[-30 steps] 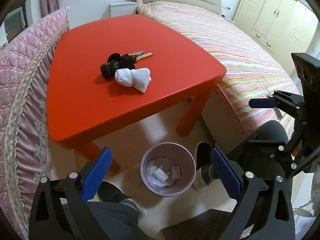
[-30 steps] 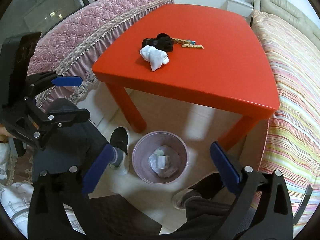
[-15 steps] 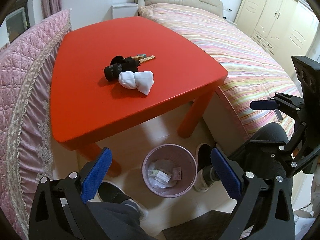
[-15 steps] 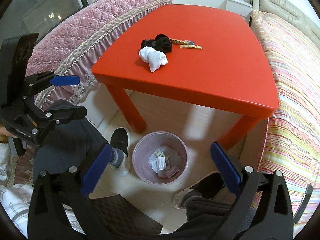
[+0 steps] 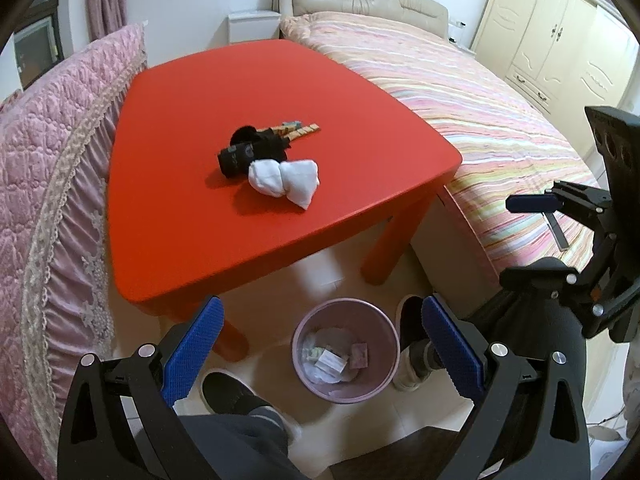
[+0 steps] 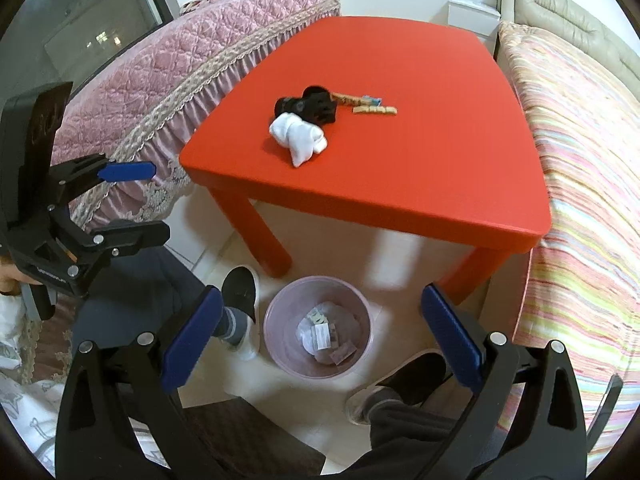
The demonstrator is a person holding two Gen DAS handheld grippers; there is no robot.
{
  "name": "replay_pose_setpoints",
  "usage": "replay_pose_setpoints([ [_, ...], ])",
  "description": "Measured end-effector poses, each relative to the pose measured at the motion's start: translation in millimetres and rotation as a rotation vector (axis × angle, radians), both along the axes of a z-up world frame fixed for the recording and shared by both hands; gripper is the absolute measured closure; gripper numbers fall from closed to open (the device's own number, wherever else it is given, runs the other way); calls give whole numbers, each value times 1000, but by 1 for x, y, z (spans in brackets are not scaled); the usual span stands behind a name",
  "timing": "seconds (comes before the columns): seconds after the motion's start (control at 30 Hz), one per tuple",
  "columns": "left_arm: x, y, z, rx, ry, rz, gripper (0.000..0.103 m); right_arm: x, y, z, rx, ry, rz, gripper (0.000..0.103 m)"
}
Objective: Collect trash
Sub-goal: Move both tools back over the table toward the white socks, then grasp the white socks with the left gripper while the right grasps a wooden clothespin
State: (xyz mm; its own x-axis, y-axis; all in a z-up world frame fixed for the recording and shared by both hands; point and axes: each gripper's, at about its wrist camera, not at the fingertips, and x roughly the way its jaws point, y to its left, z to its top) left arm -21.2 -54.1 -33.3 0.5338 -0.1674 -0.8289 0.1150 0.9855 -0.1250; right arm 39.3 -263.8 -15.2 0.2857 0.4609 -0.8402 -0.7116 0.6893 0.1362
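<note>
Both the left hand-held gripper (image 5: 320, 344) and the right hand-held gripper (image 6: 318, 340) are held wide open and empty above the pink bin (image 5: 382, 384), where paper trash (image 5: 330, 360) is seen. 2 sock bundles (image 5: 284, 178) are left mid-tabletop (image 5: 180, 216).

I see a round pink trash bin (image 5: 346, 346) standing upright on the floor below the red table's near edge. Inside it lie crumpled white paper (image 6: 320, 334) and what may be a pinkish wrapper (image 6: 342, 354), hard to make out.
</note>
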Motion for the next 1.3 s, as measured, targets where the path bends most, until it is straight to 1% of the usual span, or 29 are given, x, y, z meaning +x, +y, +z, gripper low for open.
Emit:
replay_pose_setpoints([
  [0.1,5,2,4,5,-8,-1,8,11,2,9,7,0,-1,5],
  [0.33,26,8,11,9,-8,-21,8,48,13,26,-13,-16,25,5],
  [0.53,49,13,17,8,-6,-36,8,83,35,31,-61,-21,100,5],
  [0.67,64,14,16,9,3,-45,8,107,54,31,-88,-11,188,5],
  [0.9,93,13,6,5,43,-52,8,145,88,21,-171,-38,366,5],
  [1.07,108,12,-9,-5,78,-37,8,171,105,11,-194,-50,445,5],
  [1.3,126,12,-31,-24,111,-9,8,198,127,-17,-250,-46,542,5],
])
